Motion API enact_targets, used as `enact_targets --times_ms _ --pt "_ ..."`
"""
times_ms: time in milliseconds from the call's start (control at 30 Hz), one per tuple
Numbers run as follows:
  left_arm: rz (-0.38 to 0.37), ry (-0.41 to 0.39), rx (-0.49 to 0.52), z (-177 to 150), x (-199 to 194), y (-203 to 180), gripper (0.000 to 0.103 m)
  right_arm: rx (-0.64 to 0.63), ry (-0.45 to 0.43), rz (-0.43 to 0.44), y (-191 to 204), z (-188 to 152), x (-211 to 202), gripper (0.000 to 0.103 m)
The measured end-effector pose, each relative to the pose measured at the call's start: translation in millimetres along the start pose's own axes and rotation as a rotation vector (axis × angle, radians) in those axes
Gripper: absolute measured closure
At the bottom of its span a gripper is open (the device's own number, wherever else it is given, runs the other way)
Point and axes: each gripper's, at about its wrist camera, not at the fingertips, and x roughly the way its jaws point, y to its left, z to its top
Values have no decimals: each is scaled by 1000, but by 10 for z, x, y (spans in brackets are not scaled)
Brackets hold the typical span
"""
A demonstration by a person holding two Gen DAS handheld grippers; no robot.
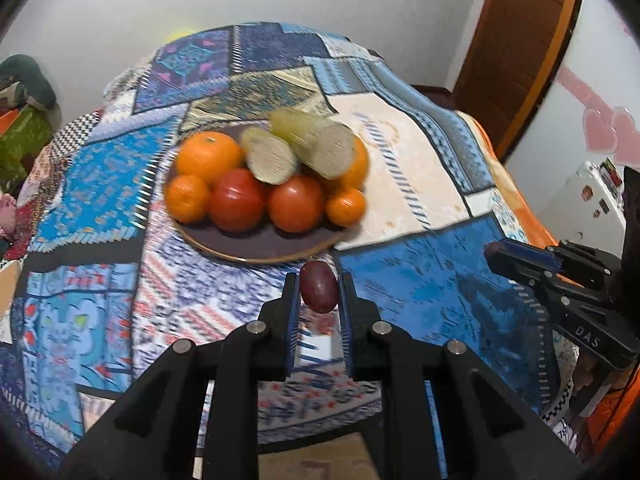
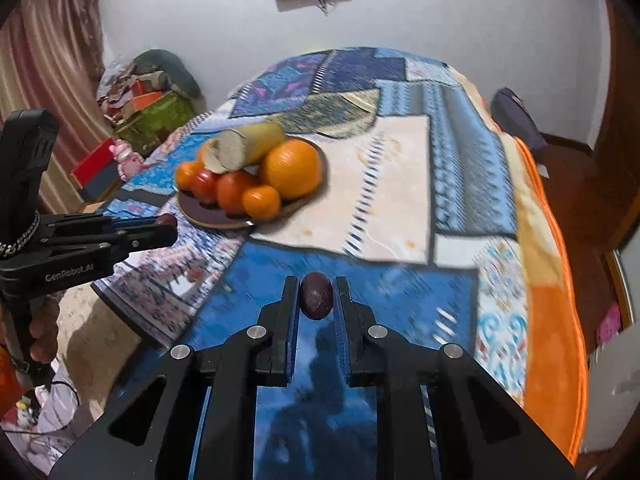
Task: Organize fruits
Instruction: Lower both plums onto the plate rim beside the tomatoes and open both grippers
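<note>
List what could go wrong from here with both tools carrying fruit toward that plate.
1. The plate is already heaped; another fruit could roll off its rim.
2. The left tool pinches its dark fruit only at the tips, as does the right tool with its own; either may slip.
3. The stacked cut pieces look easy to knock.

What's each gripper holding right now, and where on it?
Left gripper: dark red fruit, pinched across its sides. Right gripper: another one, same hold.
</note>
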Motion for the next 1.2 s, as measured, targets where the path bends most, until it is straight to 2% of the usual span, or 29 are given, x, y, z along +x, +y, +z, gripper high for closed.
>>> enact_targets --times_ms 367,633,900,1200 --pt "28 -16 -14 180 66 294 85 -55 6 80 396 247 404 88" --pt "0 -3 -17 206 207 420 85 -87 25 114 599 354 682 88" --pt "2 10 -9 203 285 533 85 -111 47 133 762 409 902 88" --pt "17 16 -78 218 360 795 85 -138 58 147 922 472 1046 88"
